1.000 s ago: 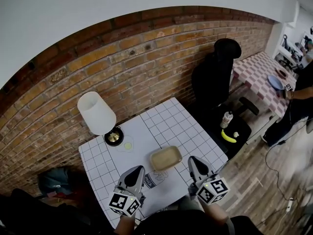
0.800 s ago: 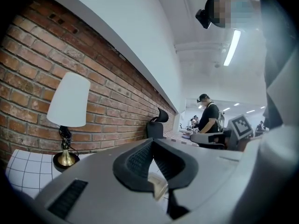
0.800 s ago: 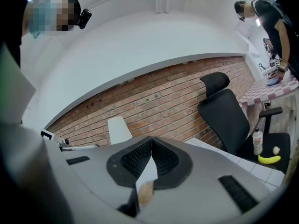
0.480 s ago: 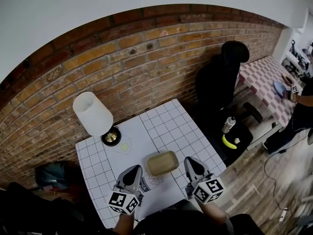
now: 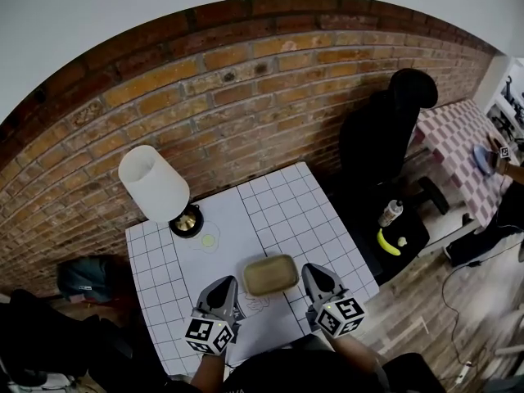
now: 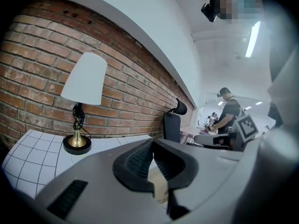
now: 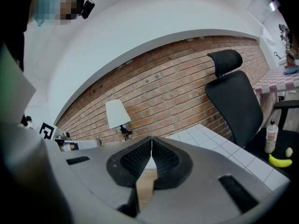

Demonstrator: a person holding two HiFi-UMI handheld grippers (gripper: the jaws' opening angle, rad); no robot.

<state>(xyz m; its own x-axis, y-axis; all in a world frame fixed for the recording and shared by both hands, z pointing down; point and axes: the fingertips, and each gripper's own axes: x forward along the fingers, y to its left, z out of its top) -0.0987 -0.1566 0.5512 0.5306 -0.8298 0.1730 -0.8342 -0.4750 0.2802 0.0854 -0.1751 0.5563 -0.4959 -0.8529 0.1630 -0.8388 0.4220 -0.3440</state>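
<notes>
**Jaws shut and empty, tan dish between them**

Both pairs of jaws are pressed together at the tips, with nothing caught in them. Your left gripper (image 5: 226, 285) and right gripper (image 5: 314, 272) hover at the near edge of the white grid-lined worktop (image 5: 282, 207). The shallow tan rectangular dish (image 5: 270, 274) lies flat between them, near both. Further back on your left stands the white-shaded lamp with a brass base (image 5: 153, 184), with a small pale yellow disc (image 5: 210, 240) just beside the base. To your right, off the worktop, the black office chair (image 5: 385, 137) carries a yellow banana (image 5: 387, 242) and a small bottle (image 5: 390, 213) on its seat.
</notes>
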